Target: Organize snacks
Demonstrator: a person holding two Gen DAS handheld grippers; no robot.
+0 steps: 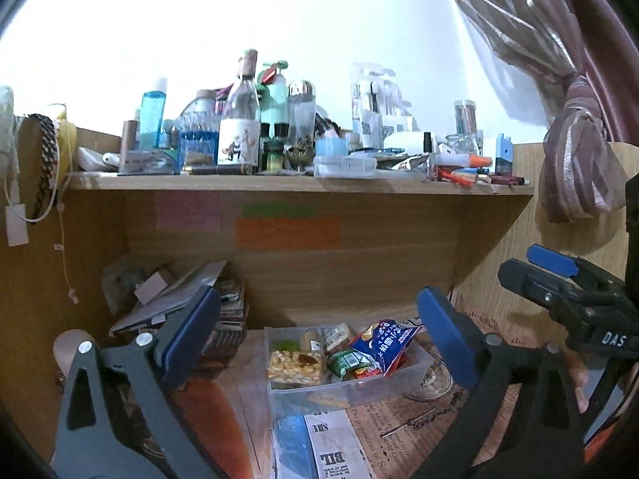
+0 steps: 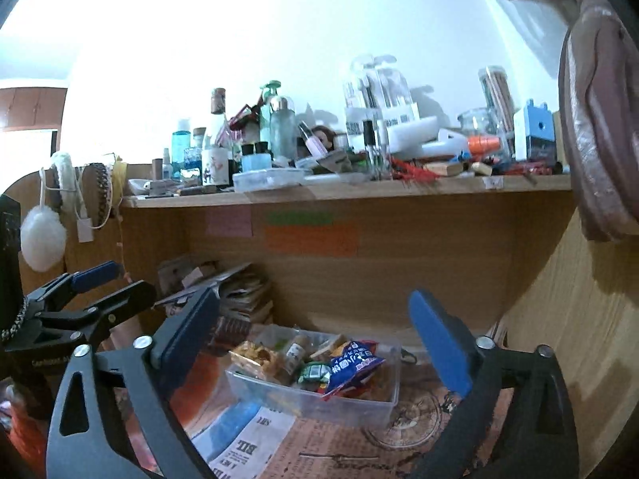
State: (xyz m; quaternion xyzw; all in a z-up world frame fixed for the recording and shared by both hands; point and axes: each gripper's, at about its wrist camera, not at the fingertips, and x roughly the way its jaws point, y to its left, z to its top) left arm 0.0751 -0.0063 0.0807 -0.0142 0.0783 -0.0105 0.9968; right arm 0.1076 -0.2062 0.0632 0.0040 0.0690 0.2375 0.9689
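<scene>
Both claws hang wide and empty, left claw [image 1: 315, 343] and right claw [image 2: 315, 343], above the clear bin [image 1: 415, 375] of snacks on the papered surface [image 1: 403, 431]. Best drop straight onto the blue packet [image 1: 385, 345] on top.

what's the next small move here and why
Probably ease the right gripper forward and down toward the blue snack bag, which sticks up over the rim of the clear bin instead of lying flat among the other snacks. Both the right gripper and the left gripper are open and empty, short of the bin.
</scene>
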